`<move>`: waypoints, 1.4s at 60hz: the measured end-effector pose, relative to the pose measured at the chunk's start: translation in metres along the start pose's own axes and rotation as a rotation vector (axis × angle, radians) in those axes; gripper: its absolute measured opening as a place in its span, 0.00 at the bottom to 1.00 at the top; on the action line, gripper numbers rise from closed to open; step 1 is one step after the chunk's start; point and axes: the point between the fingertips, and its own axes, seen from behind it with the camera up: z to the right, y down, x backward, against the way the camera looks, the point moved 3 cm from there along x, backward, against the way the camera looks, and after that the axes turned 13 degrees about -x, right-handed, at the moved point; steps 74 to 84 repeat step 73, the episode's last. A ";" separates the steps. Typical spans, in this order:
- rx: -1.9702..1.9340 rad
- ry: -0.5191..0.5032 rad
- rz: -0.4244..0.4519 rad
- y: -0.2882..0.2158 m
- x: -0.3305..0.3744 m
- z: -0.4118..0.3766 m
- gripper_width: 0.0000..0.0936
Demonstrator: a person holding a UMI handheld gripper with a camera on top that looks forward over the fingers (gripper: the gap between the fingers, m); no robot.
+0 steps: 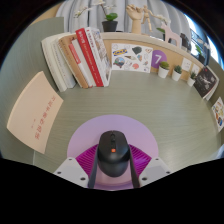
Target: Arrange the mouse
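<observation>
A black mouse with an orange mark on its scroll wheel lies between my gripper's two fingers. Its nose points away from me. The fingers run along both of its sides, their magenta pads press against it, and the gripper is shut on it. A pale lilac round mat lies on the grey table under and just ahead of the mouse. I cannot tell whether the mouse rests on the mat or is lifted just off it.
A row of leaning books stands beyond the mat to the left. A pale pink board lies at the left. Picture cards, small white pots, a potted plant and wooden figures line the back.
</observation>
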 end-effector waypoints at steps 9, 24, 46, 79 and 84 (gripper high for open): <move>0.017 0.000 0.017 -0.016 0.025 0.002 0.92; -0.015 -0.065 0.123 -0.064 0.131 0.026 0.93; -0.001 -0.066 0.297 -0.085 0.276 0.124 0.92; -0.055 -0.051 0.345 -0.053 0.329 0.223 0.91; -0.055 -0.051 0.345 -0.053 0.329 0.223 0.91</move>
